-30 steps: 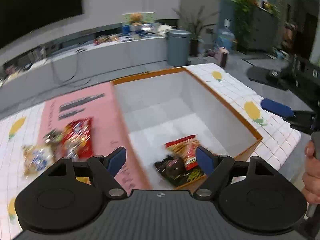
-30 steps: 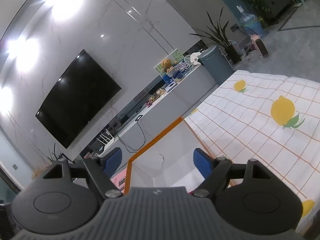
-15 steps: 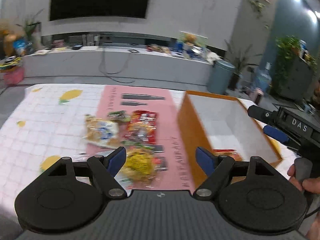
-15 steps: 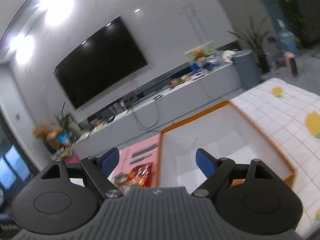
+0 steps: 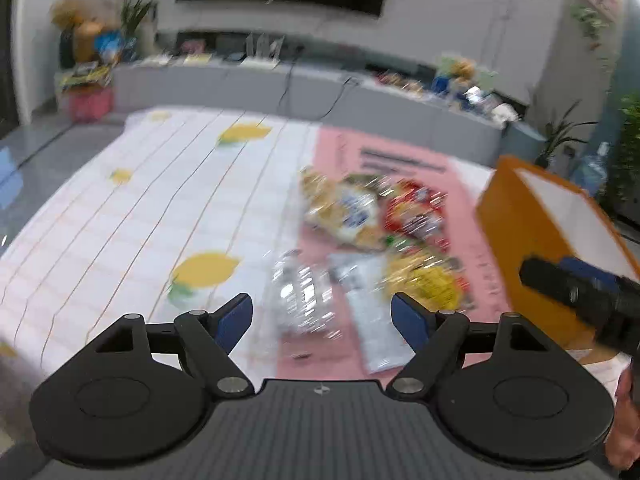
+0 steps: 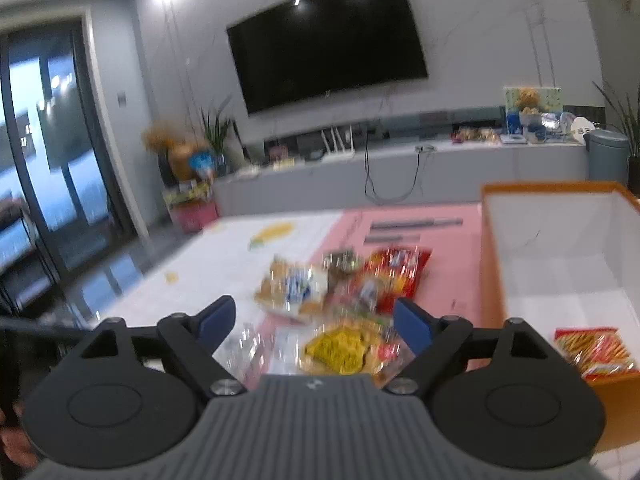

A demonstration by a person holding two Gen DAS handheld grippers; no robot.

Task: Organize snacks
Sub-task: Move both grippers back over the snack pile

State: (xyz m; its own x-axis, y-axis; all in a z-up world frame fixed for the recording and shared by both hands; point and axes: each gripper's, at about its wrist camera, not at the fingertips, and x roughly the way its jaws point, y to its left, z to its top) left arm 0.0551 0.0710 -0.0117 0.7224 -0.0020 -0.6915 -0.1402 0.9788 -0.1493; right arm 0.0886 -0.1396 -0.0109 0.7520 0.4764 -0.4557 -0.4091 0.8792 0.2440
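Note:
Several snack packets lie in a blurred pile on the pink mat: a clear packet, a yellow one, a red one and a pale one with blue print. My left gripper is open and empty, above the clear packet. My right gripper is open and empty, above the yellow packet. The orange box with white inside stands to the right and holds a red packet. The right gripper's tip also shows in the left wrist view.
The table has a white cloth with lemon prints. A long grey TV bench and a wall television stand behind. A grey bin is at the far right, a pink crate on the floor.
Both grippers have swung left, away from the box and over the pile of snacks on the mat. Both stay open and empty.

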